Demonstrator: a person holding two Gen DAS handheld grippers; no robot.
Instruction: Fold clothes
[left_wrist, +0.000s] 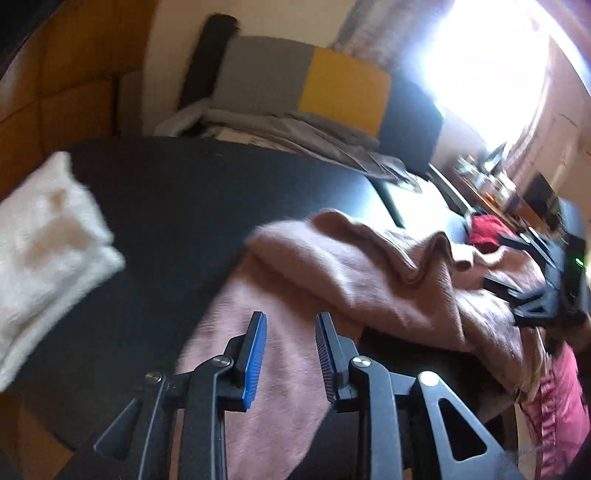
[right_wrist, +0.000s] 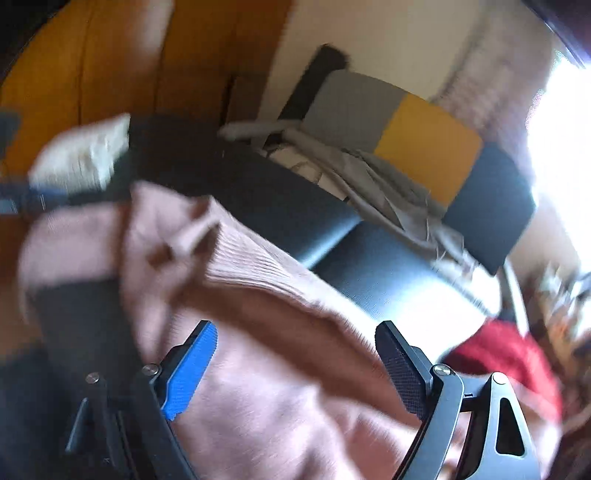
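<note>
A pink ribbed knit garment (left_wrist: 369, 273) lies crumpled on the black table (left_wrist: 177, 206), with one part trailing toward the near edge. My left gripper (left_wrist: 291, 325) is open above that trailing part, nothing between its pads. In the right wrist view the same pink garment (right_wrist: 266, 332) fills the foreground, blurred by motion. My right gripper (right_wrist: 295, 332) is open wide just over it and holds nothing. The right gripper also shows at the far right of the left wrist view (left_wrist: 535, 280), over the garment.
A folded white cloth (left_wrist: 48, 236) lies at the table's left edge, also in the right wrist view (right_wrist: 81, 158). A red garment (right_wrist: 509, 358) lies at the right. A grey, yellow and black chair (left_wrist: 332, 85) with grey fabric stands behind the table.
</note>
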